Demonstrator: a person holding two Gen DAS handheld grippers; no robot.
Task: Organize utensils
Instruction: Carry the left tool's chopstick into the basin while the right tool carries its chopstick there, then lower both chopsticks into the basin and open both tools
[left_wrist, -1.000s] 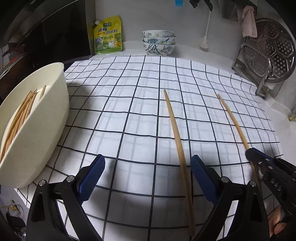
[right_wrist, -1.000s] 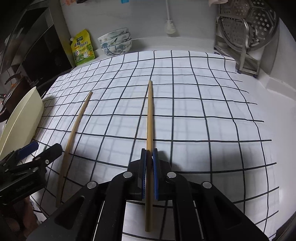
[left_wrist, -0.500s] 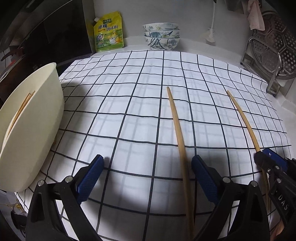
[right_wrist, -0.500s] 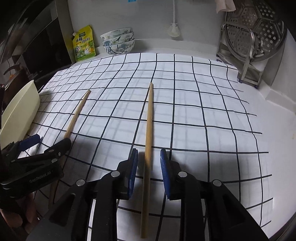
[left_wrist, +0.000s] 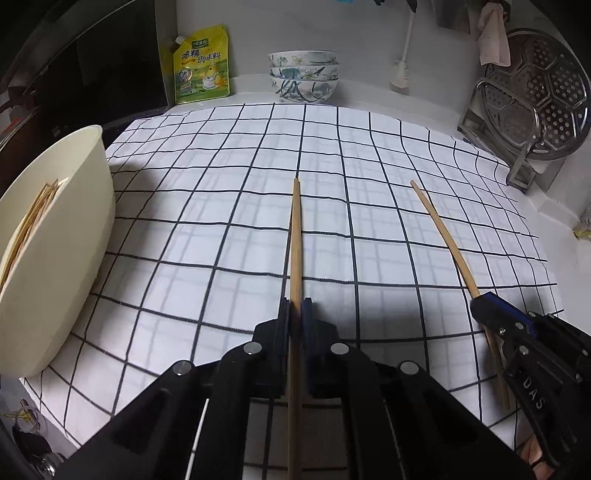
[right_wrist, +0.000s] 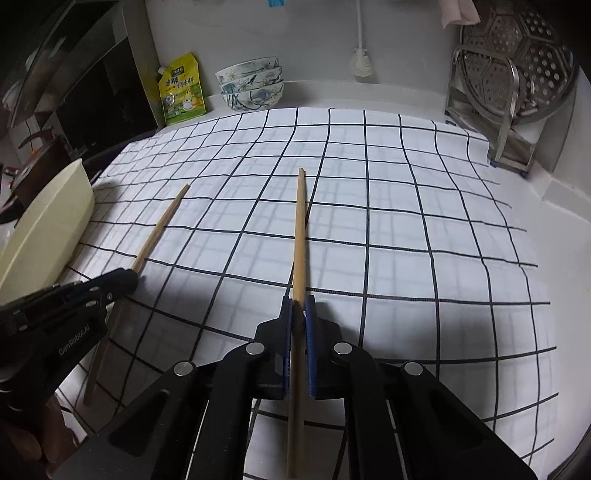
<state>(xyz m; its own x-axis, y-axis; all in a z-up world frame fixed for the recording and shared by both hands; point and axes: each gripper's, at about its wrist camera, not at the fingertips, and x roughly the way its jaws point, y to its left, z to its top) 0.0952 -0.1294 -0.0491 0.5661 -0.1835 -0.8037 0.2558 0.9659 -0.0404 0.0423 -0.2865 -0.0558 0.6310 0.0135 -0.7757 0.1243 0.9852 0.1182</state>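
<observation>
Left tongs (left_wrist: 295, 308) clamped on one wooden chopstick (left_wrist: 295, 240) at frame centre, right tongs (right_wrist: 299, 306) clamped on another chopstick (right_wrist: 300, 236), both over checked cloth (left_wrist: 221, 206) on desk, cream bin (left_wrist: 55, 258) at left edge

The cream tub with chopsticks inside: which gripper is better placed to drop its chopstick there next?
Probably the left gripper. Its chopstick is clamped, and the cream tub stands right beside it; the right gripper is farther away.
</observation>
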